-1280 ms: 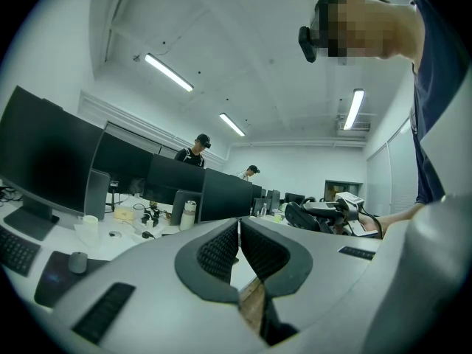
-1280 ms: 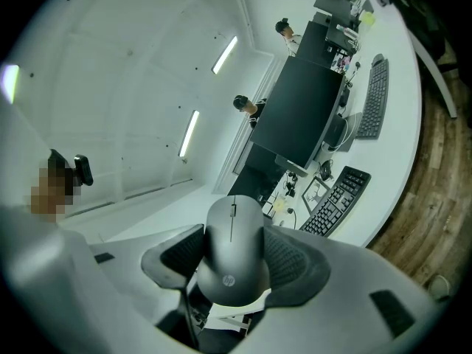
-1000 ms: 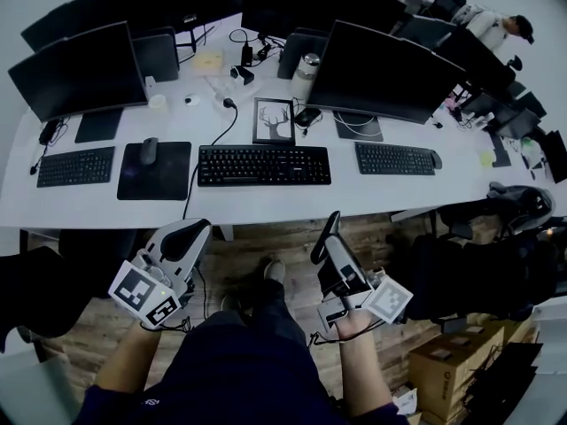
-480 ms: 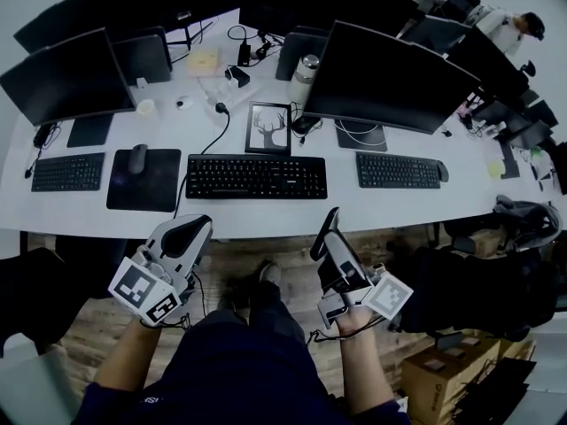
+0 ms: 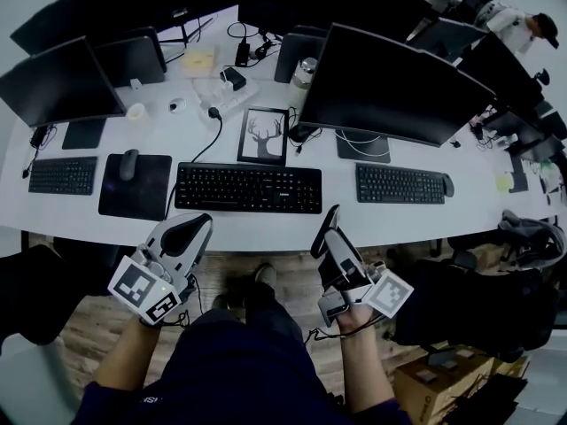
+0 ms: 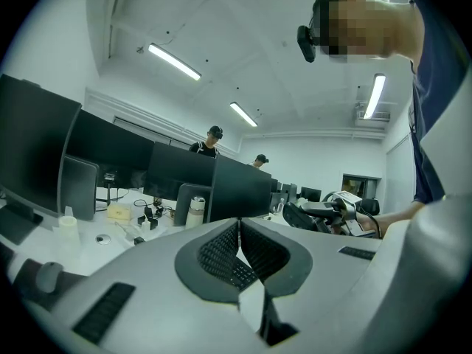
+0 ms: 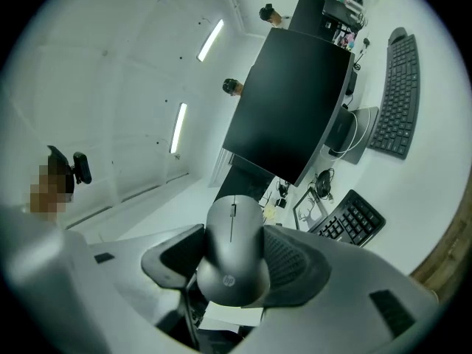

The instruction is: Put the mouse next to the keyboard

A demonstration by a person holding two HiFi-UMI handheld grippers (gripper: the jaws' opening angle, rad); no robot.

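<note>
The right gripper (image 7: 232, 265) clamps a dark grey computer mouse (image 7: 231, 231) between its ribbed pads, the jaws pressing on its two long sides. The mouse is smooth and rounded. It has a slim scroll wheel on its centre line and a small round logo near its rear, and its nose points away from the gripper. Ahead of this gripper, well apart from it, a black keyboard (image 5: 248, 188) lies on a white desk (image 5: 266, 227). The left gripper (image 6: 238, 236), to the mouse's left, has its jaws pressed together with nothing between them.
</note>
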